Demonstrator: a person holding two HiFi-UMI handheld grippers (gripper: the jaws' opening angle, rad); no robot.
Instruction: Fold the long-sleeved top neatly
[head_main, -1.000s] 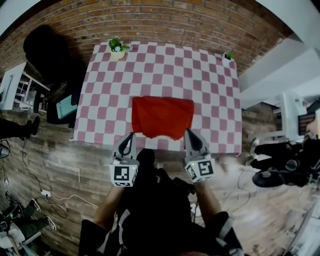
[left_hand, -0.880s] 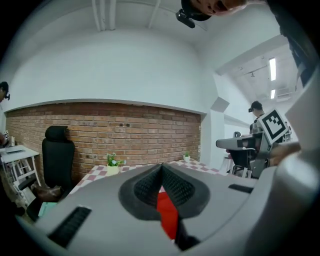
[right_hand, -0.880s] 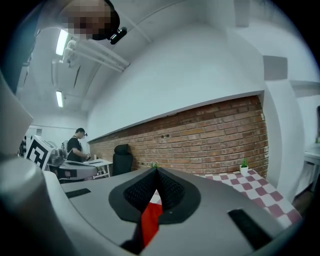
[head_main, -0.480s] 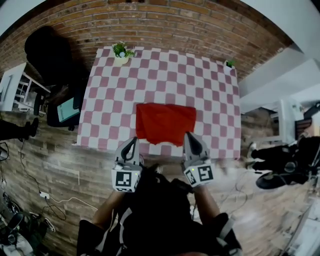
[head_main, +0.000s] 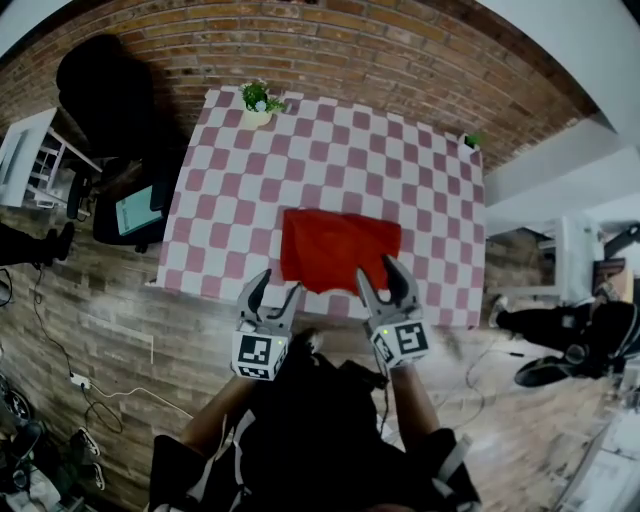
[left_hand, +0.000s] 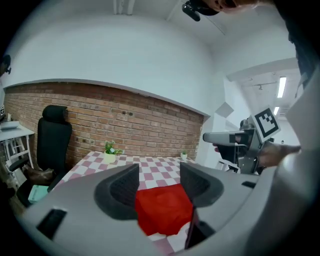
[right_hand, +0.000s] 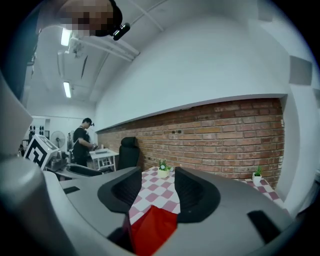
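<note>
A red long-sleeved top (head_main: 340, 262) lay folded into a flat, roughly rectangular shape on a table (head_main: 330, 160) covered with a pink-and-white checked cloth. It rested on the near part of the table, close to the front edge and a little right of centre, with its lower edge slightly uneven.

The left gripper (head_main: 278, 285) was at the table's front edge, just off the top's near left corner. Its jaws had just been opening and stood wide apart, gripping nothing. In the left gripper view the red cloth showed through the gap, lying on the table beyond the pads. The right gripper (head_main: 378, 268) was by the top's near right corner, its tips overlapping the red cloth in the head view; whether they touched it could not be told. Its jaws had also just been opening and stood wide apart, pressing on nothing, with the corner of the red cloth showing low in the gap.

A small potted plant (head_main: 257, 100) stood at the table's far left corner and a smaller one (head_main: 471, 141) at the far right corner. A brick wall (head_main: 350, 40) ran behind the table. A black office chair (head_main: 100, 95) stood to the left on a wooden floor (head_main: 90, 290). In the right gripper view a person (right_hand: 81, 142) in dark clothes stood at a white desk well away.
</note>
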